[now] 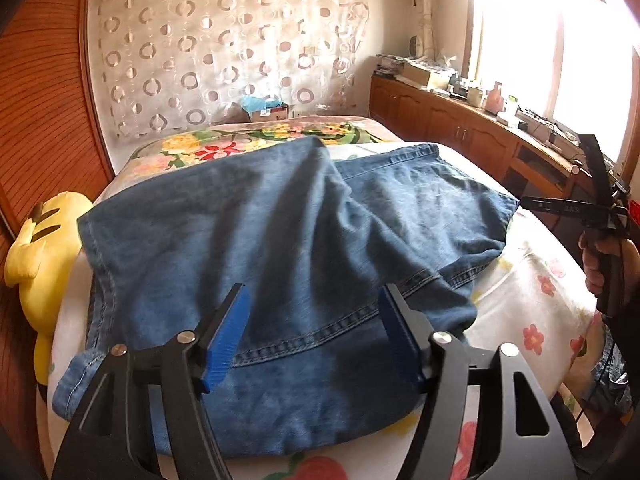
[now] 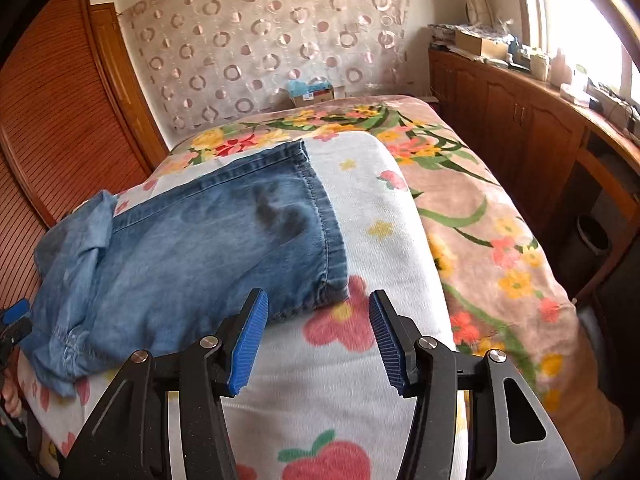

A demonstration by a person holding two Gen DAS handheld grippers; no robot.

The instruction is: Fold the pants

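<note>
The blue denim pants (image 1: pixel 256 240) lie spread on the bed, over a white blanket printed with flowers. They are mid-wash blue with paler faded patches and lighter double stitching along the seams and hems. In the left wrist view the cloth lies in broad soft folds, one layer lapping over another, a curved stitched seam running across the near part and a hemmed edge at the near left. In the right wrist view one leg (image 2: pixel 224 236) lies flat and reaches toward the far end of the bed, ending in a stitched hem. At the left the denim is bunched into a crumpled heap (image 2: pixel 68 276).
</note>
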